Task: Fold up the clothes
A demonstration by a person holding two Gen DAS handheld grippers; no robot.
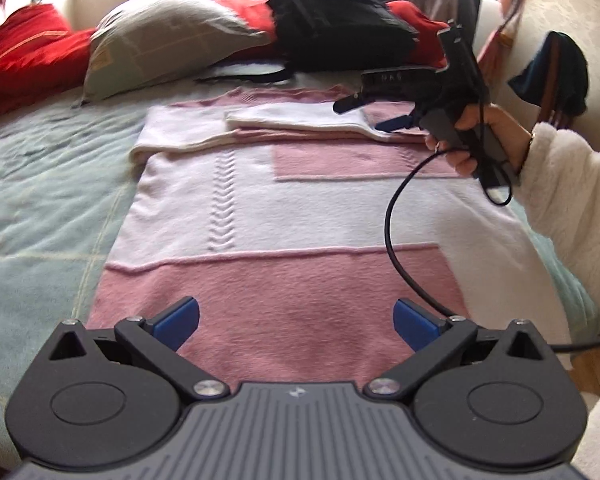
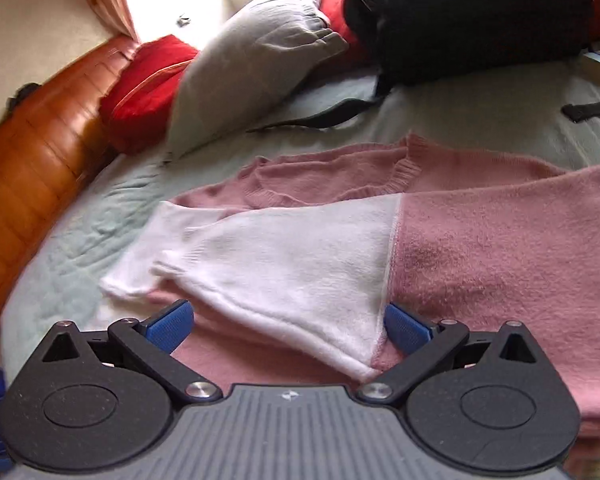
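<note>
Folding sweater on bed: we have both sleeves laid across chest, body fold still left. Left gripper and right gripper both spread, grasping nothing.

The left gripper is held low and level, its blue fingers spread wide with nothing between them. The right gripper is raised farther forward, its jaws likewise parted and empty. The person's right hand wraps its handle, a fluffy white sleeve covering the forearm.
</note>
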